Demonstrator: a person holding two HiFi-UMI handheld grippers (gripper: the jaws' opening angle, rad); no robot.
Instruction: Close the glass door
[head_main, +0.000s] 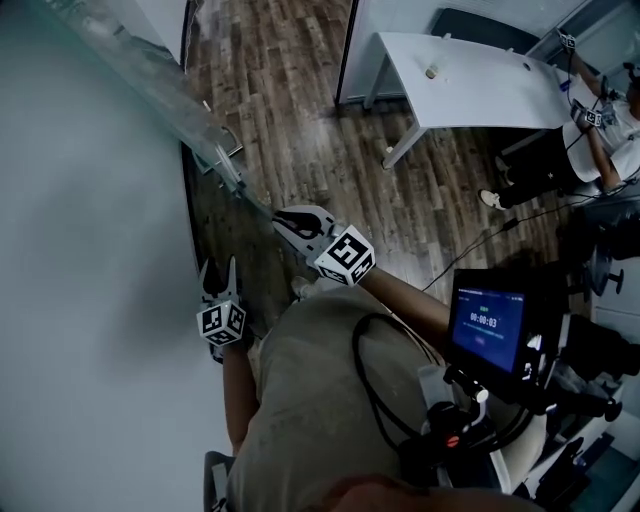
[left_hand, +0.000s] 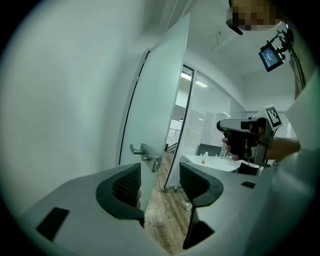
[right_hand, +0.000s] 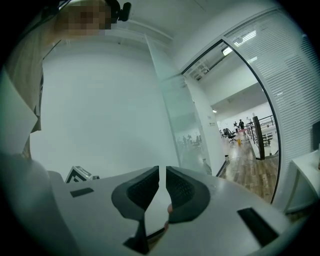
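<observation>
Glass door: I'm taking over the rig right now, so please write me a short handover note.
Left tool: open, empty, short of the glass door.
Right tool: jaws closed on that door's free edge.
Door: stands open near the white wall; its lever handle is untouched.
Done: edge gripped. Left: swing the door shut.

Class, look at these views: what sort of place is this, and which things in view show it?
Probably an office: a glass door with a lever handle, a white table on wood-plank flooring, and slatted blinds along a glazed wall.
</observation>
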